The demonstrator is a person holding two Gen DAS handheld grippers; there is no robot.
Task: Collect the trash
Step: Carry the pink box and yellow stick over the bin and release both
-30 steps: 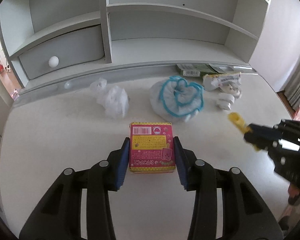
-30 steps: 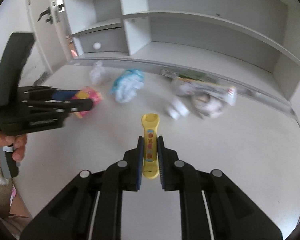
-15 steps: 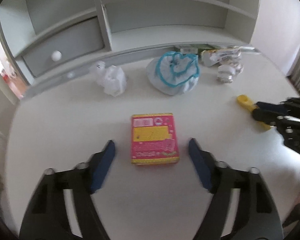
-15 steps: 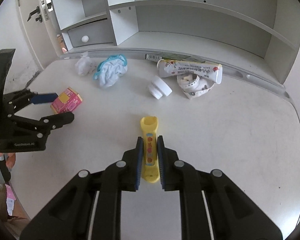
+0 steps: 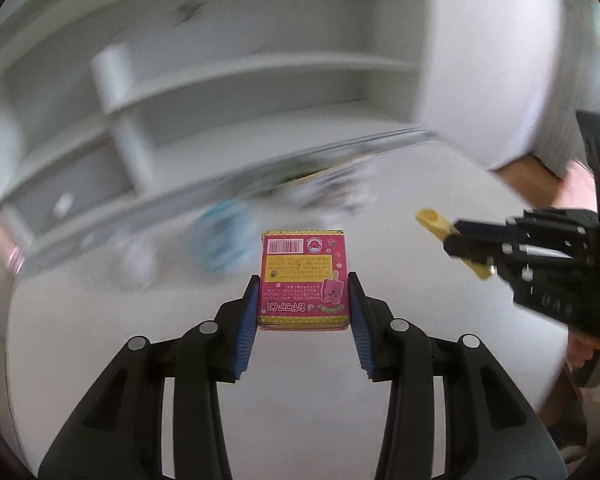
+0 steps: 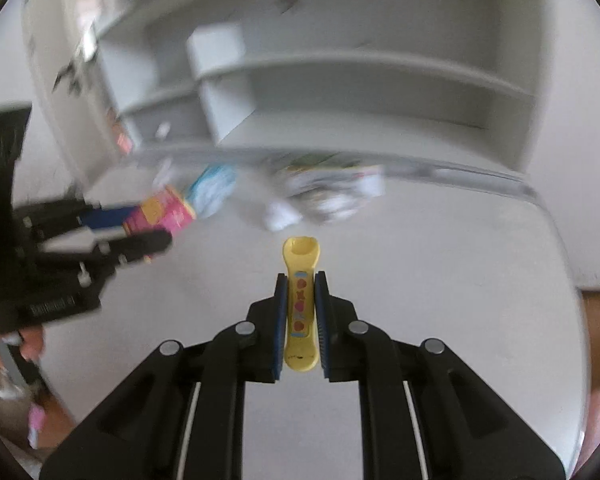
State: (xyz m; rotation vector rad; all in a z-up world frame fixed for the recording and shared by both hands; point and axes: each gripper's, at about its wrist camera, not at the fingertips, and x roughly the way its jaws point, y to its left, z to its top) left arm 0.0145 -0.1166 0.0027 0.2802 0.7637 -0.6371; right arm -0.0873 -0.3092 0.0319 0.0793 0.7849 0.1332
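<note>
Cardboard, judged light and crushable, is pinched at the pink box's [image 5: 303,280] side walls by the left hand-held gripper [image 5: 303,316], while the stiff yellow plastic stick [image 6: 301,308] is clamped mid-length by the right hand-held gripper [image 6: 301,320].

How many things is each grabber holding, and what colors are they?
Pink things: 1, the pink box in the left gripper.
Yellow things: 1, the yellow clip in the right gripper.
Total held: 2.
The blurry trash pile by the shelf is too smeared to count.
</note>
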